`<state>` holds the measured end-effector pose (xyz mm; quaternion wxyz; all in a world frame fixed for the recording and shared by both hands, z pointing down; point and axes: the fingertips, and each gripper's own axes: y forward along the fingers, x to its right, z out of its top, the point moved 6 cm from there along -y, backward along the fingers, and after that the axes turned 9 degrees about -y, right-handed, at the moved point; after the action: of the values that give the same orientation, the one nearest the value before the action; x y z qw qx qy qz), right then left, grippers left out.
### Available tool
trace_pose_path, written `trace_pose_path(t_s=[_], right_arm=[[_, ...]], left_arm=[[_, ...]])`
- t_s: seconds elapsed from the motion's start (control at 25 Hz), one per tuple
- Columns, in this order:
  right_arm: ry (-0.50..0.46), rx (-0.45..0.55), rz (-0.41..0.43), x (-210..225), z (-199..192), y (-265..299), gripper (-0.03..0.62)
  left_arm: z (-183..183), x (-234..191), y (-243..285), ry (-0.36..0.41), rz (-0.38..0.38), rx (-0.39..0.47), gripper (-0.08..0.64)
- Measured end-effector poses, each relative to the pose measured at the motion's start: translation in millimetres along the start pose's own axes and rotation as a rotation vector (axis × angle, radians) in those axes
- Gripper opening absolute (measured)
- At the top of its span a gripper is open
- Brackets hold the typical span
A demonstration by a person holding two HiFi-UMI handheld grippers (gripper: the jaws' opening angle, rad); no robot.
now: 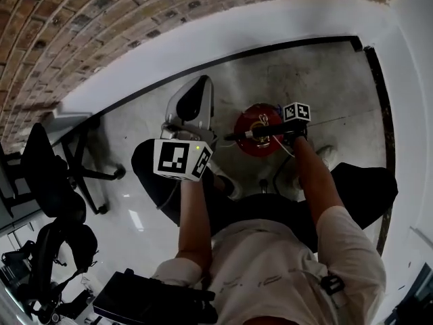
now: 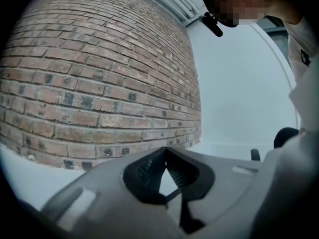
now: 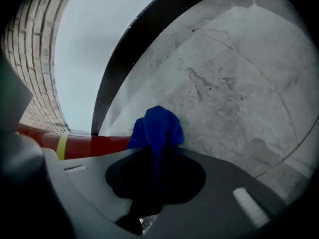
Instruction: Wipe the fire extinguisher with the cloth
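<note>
The red fire extinguisher (image 1: 259,130) stands on the concrete floor, seen from above, between the person's feet. In the right gripper view its red body with a yellow band (image 3: 82,146) lies at the lower left. My right gripper (image 1: 292,118) hangs just right of the extinguisher's top, shut on a blue cloth (image 3: 157,127) that bunches out past the jaws (image 3: 155,153). My left gripper (image 1: 201,84) is raised to the left of the extinguisher, apart from it and aimed at the wall. Its fingertips meet with nothing between them (image 2: 165,152).
A brick wall (image 1: 81,19) and a white wall with a black baseboard (image 1: 270,49) close off the far side. Black office chairs (image 1: 47,175) stand at the left. The person's legs and shoes (image 1: 328,156) flank the extinguisher.
</note>
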<state>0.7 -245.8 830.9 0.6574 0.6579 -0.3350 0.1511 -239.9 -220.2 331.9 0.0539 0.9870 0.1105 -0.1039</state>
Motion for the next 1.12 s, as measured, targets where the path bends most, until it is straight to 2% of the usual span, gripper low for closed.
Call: trace_pose_path(t_s=[0.08, 0.12, 0.28, 0.4, 0.52, 0.6, 0.68, 0.8, 0.88, 0.96, 1.0, 1.04, 1.12], right_arm=[[-0.03, 0.014, 0.072, -9, 20, -19, 0.061], [-0.059, 0.03, 0.144, -21, 37, -36, 0.061], [-0.256, 0.034, 0.525, -120, 115, -141, 0.061], [-0.539, -0.029, 0.66, -199, 147, -230, 0.061], [-0.879, -0.11, 0.879, -282, 147, -295, 0.061], [-0.981, -0.207, 0.979, -317, 135, -311, 0.061], [-1.0, -0.351, 0.979, -330, 118, -303, 0.061], [-0.954, -0.557, 0.918, -319, 98, -263, 0.06], [-0.883, -0.56, 0.98, -310, 104, -243, 0.059], [-0.802, -0.485, 1.056, -301, 118, -229, 0.06], [-0.762, -0.455, 1.068, -293, 125, -220, 0.06], [-0.724, -0.446, 1.051, -282, 129, -206, 0.06], [-0.651, -0.519, 0.934, -250, 123, -168, 0.058]], left_arm=[[2, -3, -1, -0.006, -0.001, 0.01, 0.002], [4, -5, -1, -0.01, -0.001, 0.014, 0.002], [2, -14, 4, -0.017, -0.022, 0.041, 0.002], [2, -19, 9, -0.022, -0.038, 0.06, 0.002], [7, -24, 10, -0.031, -0.037, 0.076, 0.002], [9, -28, 10, -0.039, -0.035, 0.086, 0.002], [10, -30, 10, -0.046, -0.035, 0.094, 0.002], [11, -34, 8, -0.052, -0.026, 0.099, 0.002], [10, -38, 6, -0.058, -0.013, 0.096, 0.002], [7, -43, 4, -0.063, -0.002, 0.088, 0.002], [5, -45, 3, -0.067, 0.001, 0.084, 0.002], [2, -47, 3, -0.074, 0.003, 0.08, 0.002], [0, -49, 4, -0.093, 0.003, 0.076, 0.002]])
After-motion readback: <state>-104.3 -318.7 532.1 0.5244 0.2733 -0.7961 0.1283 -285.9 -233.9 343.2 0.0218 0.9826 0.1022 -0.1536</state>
